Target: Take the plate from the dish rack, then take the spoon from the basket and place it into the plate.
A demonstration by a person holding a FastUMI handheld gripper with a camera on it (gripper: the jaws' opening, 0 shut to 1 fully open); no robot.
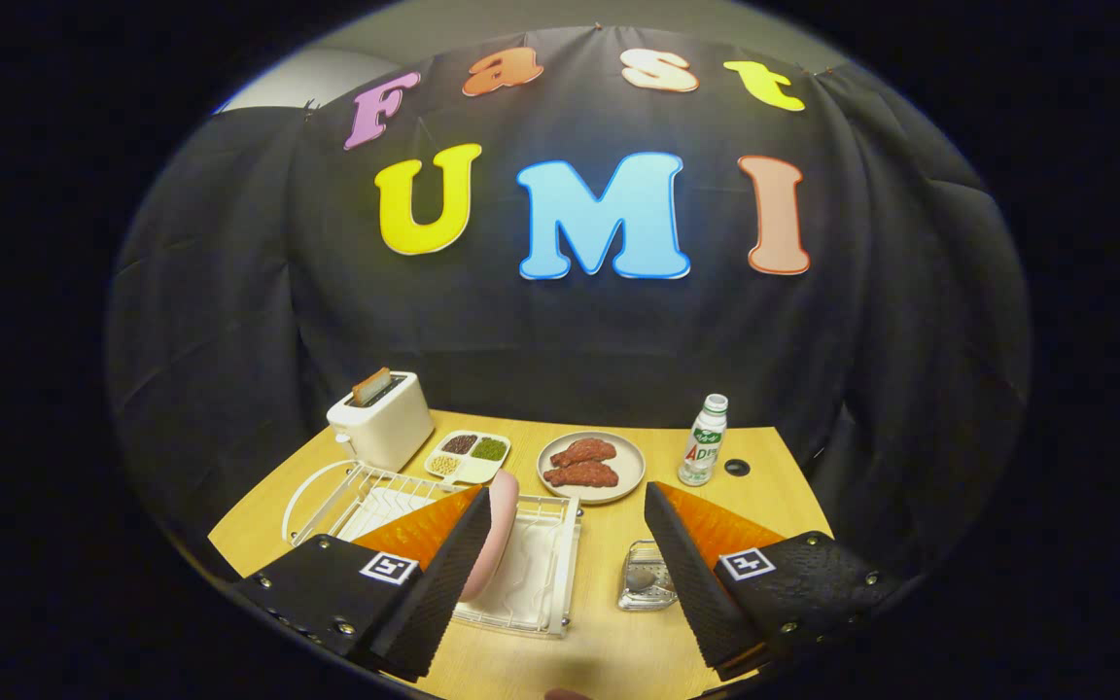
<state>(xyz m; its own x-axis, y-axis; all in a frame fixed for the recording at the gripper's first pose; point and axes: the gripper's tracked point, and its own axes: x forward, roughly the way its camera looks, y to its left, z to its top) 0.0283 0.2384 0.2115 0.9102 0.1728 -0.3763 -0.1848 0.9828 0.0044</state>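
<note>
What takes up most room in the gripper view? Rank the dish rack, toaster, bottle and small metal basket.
1. dish rack, widest, partly behind a finger.
2. toaster.
3-4. bottle and small metal basket: look alike; the basket sits nearer and is part hidden, so unranked.
The gripper has its fingers open.

A matt wood-grain table (609, 642) carries a white wire dish rack (531, 574), a glossy white plastic toaster (383, 420), a smooth plastic bottle (704, 439) and a shiny metal basket (646, 576).
</note>
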